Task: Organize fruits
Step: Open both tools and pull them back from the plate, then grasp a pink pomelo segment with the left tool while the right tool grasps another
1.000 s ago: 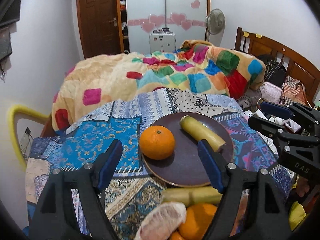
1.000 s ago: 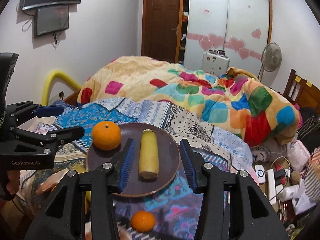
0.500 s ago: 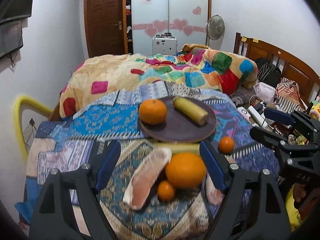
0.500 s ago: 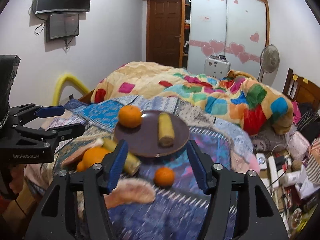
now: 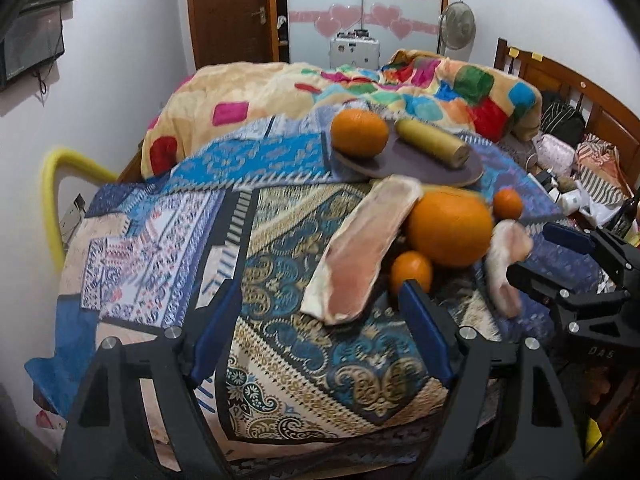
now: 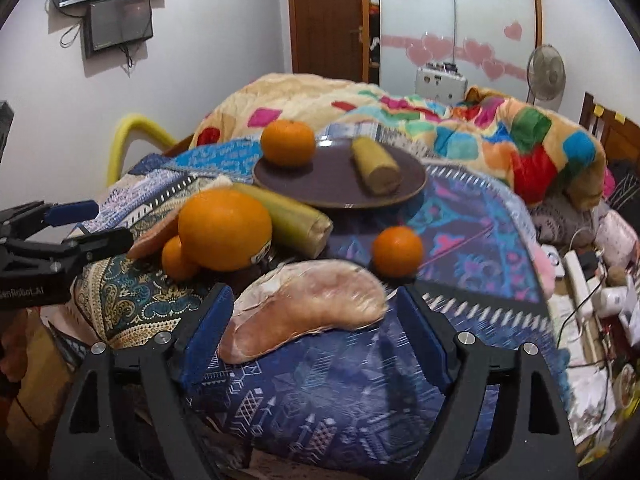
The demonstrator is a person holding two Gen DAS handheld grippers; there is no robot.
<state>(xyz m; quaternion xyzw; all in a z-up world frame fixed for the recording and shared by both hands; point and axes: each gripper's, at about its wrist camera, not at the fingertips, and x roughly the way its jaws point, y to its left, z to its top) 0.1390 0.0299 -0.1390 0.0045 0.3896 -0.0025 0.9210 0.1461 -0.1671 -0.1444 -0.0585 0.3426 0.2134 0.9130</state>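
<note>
Both grippers retreated (round plate (image 6: 340, 184) farther).

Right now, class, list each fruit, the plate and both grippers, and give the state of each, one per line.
plate: holds two fruits
orange on plate: resting at the rim
banana piece on plate: lying flat
big orange: on the cloth, off the plate
pomelo segment: on the cloth, ungripped
left gripper: open, empty
right gripper: open, empty

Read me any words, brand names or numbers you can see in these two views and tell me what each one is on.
"DAS": on the right gripper body, in the left wrist view.
"enRobot.AI", its start cut off: on the left gripper body, in the right wrist view.
Sticker on the large orange: too blurred to read.
</note>
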